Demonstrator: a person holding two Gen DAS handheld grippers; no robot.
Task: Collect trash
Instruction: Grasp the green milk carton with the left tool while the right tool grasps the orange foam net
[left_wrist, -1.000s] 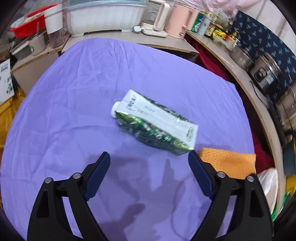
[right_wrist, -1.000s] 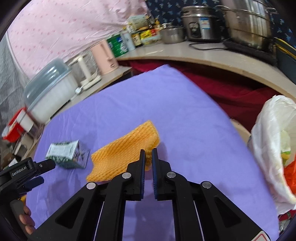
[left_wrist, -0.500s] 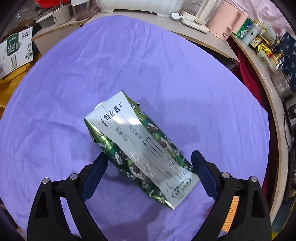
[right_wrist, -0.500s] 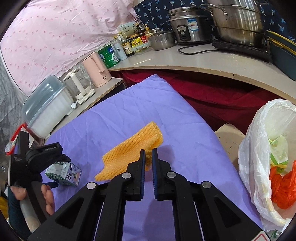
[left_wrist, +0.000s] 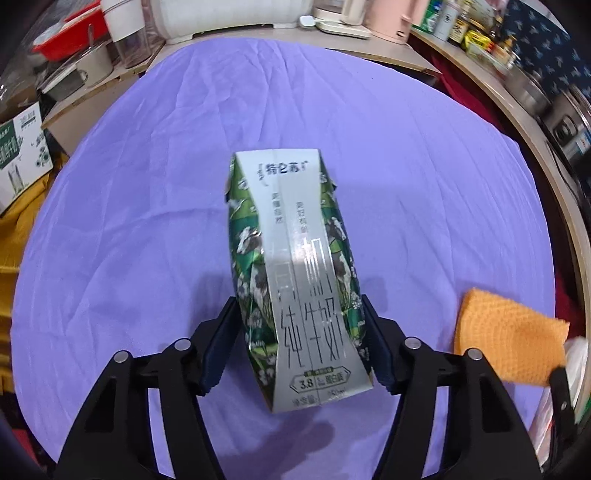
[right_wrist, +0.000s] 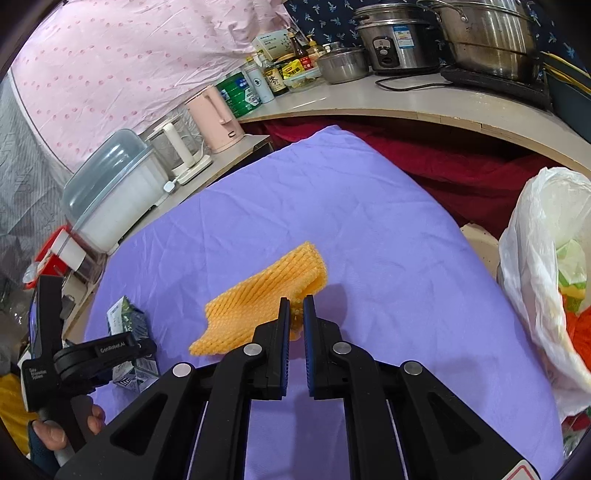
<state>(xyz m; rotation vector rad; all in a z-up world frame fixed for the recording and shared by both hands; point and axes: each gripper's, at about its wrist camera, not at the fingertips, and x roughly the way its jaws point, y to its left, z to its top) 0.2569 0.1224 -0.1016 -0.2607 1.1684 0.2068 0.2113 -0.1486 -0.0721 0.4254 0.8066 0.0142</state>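
A green and silver milk carton (left_wrist: 295, 266) lies lengthwise between the fingers of my left gripper (left_wrist: 301, 321), which is shut on its lower half over the purple tablecloth (left_wrist: 147, 221). The carton also shows in the right wrist view (right_wrist: 127, 321), behind the left gripper's body. My right gripper (right_wrist: 295, 314) is nearly closed and empty, its tips just in front of the near edge of an orange foam net (right_wrist: 266, 299). The net also shows in the left wrist view (left_wrist: 506, 339) at the right. A white trash bag (right_wrist: 543, 266) with scraps hangs open at the table's right edge.
A counter (right_wrist: 388, 99) curves round the back and right with a pink kettle (right_wrist: 216, 118), bottles, a rice cooker (right_wrist: 395, 44) and a steel pot. A lidded white container (right_wrist: 110, 192) stands at back left. A cardboard box (left_wrist: 18, 147) sits left of the table.
My left gripper moved in over the carton and closed on it; the carton now points straight away from me. My right gripper has stayed by the foam net, its jaws a little wider.
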